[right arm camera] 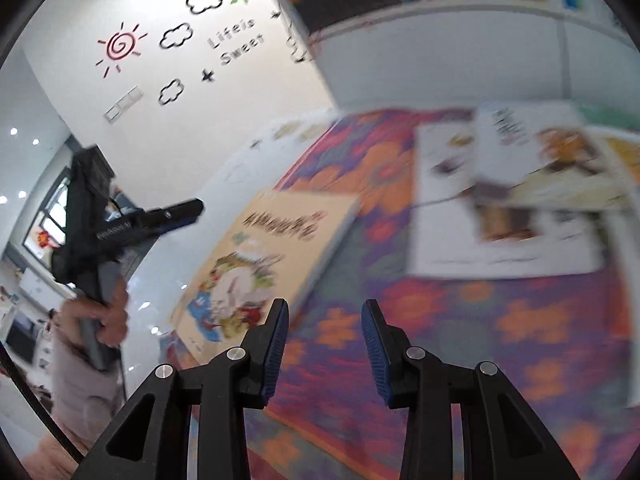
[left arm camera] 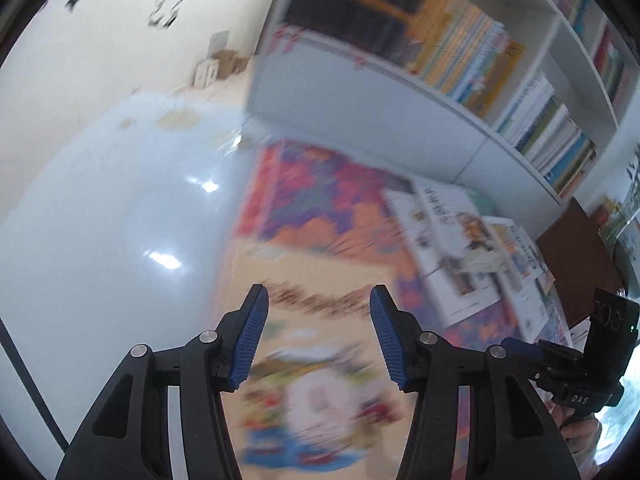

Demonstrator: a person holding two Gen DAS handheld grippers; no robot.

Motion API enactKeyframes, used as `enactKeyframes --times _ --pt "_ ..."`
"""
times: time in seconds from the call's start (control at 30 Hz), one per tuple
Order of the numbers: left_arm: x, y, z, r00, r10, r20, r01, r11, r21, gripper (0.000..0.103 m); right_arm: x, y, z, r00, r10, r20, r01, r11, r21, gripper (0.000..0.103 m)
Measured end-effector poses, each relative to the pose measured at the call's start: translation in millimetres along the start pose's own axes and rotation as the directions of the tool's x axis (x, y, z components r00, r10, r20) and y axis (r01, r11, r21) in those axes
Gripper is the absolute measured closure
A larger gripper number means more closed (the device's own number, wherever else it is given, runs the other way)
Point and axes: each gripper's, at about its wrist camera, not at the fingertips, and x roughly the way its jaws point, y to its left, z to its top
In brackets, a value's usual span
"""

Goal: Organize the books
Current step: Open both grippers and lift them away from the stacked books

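Observation:
A beige picture book lies at the left edge of a colourful flower mat. My left gripper hovers over it, open, its blue pads not touching the book. In the right wrist view the left gripper shows from the side, held in a hand, up and left of the book. My right gripper is open over the mat with nothing between its fingers; it also shows as the right gripper low at the right. Overlapping white picture books lie further along the mat.
A white bookshelf packed with upright books stands behind the mat. Glossy pale floor spreads to the left. A dark brown panel sits at the right. The wall with decals is at the back. Both views are motion-blurred.

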Motion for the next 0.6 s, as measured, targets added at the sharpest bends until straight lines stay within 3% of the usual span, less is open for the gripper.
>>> enactKeyframes --times 0.1,0.2,0.27,0.37,0.6 --pt "9.1 -57.5 20.2 0.999 -0.033 0.024 0.031 0.997 0.064 0.053 -41.0 -33.7 6.1 0.998 -0.041 0.056 0.038 0.997 0.06 0.067" --pt "28.9 -118.5 37.7 0.997 -0.069 0.033 0.063 0.986 0.151 0.052 -77.7 -82.9 7.2 0.991 -0.056 0.12 0.03 0.977 0.21 0.066" --pt "49.9 -157.5 47.7 0.994 -0.112 0.015 0.107 0.976 0.191 0.052 -95.3 -113.9 1.3 0.982 -0.119 0.146 0.073 0.955 0.288 0.066" --pt "87.3 -209.7 58.4 0.986 -0.16 -0.035 0.164 0.956 0.242 0.052 -111.6 -155.3 -10.3 0.967 -0.205 0.15 0.135 0.916 0.378 0.066" --pt "186.6 -294.7 71.9 0.958 -0.255 -0.133 0.286 0.895 0.343 0.052 -119.3 -222.6 -28.7 0.946 -0.243 0.213 0.118 0.873 0.474 0.066"
